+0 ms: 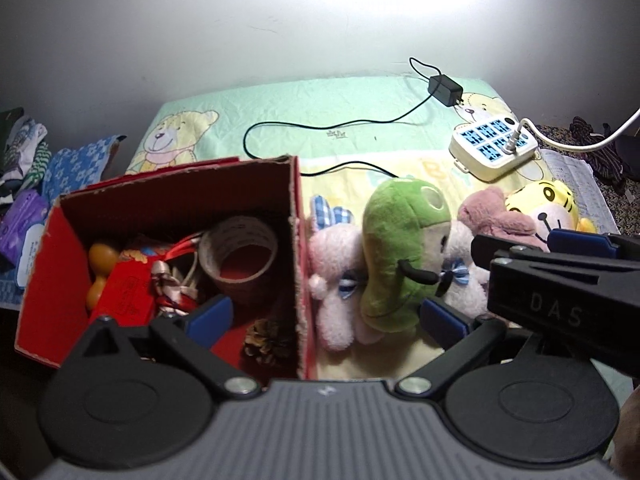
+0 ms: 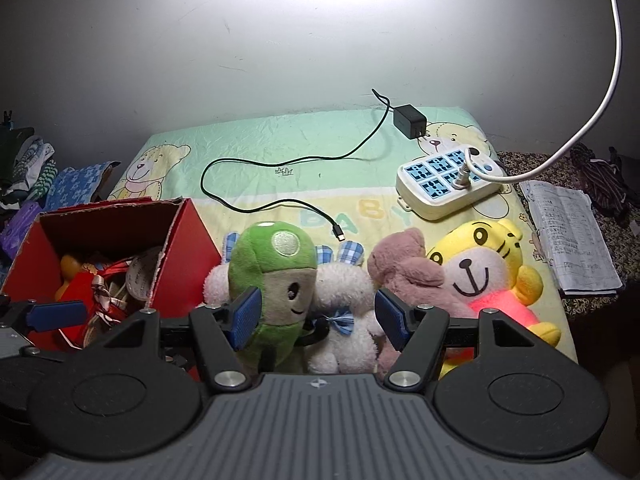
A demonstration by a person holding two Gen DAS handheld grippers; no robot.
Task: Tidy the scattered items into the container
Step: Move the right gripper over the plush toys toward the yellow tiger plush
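Pick-up step on the plush pile: right gripper [image 2: 319, 318] jaws spread around green plush [image 2: 276, 280] and white plush [image 2: 344, 292], nothing pinched, left gripper [image 1: 326, 318] jaws spread over red box [image 1: 298, 200] edge; next calls for closing on green plush, lifting leftward into box.

Plush toys [image 2: 332, 296] crowd beside the red box [image 2: 180, 248]; the blanket [image 2: 280, 152] behind lies open.

"BABY" stands on the bed sheet [image 2: 360, 184], at twelve o'clock from the toys; "DAS" is moulded on the right gripper [image 1: 556, 312] body.
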